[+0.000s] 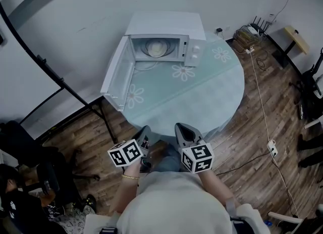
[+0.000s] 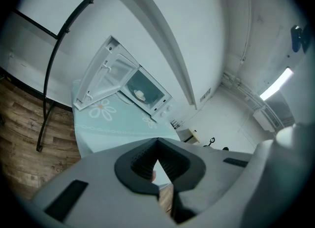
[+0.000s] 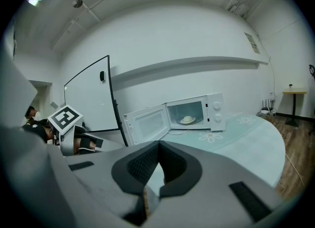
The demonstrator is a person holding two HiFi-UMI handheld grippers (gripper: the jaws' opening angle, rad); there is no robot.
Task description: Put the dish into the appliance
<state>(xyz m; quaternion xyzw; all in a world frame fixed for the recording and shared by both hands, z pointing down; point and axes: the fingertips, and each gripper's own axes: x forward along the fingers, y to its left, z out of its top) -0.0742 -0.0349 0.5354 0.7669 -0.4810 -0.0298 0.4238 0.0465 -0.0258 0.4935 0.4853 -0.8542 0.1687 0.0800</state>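
A white microwave (image 1: 164, 38) stands at the back of a round table (image 1: 212, 94) covered with a pale teal daisy cloth. Its door (image 1: 118, 74) hangs wide open to the left. A pale dish (image 1: 156, 49) sits inside the cavity on the turntable; it also shows as the dish (image 2: 140, 94) and the dish (image 3: 187, 119) in the gripper views. Both grippers are held close to the person's body, off the table's near edge and far from the microwave. The left gripper (image 1: 145, 132) is shut and holds nothing. The right gripper (image 1: 182, 128) is likewise shut with nothing in it.
A black tubular stand (image 1: 60, 84) runs along the wall left of the table. Dark chairs (image 1: 30, 157) crowd the lower left. A white cable (image 1: 262, 106) and power strip (image 1: 272, 148) lie on the wood floor at right, near a small side table (image 1: 295, 38).
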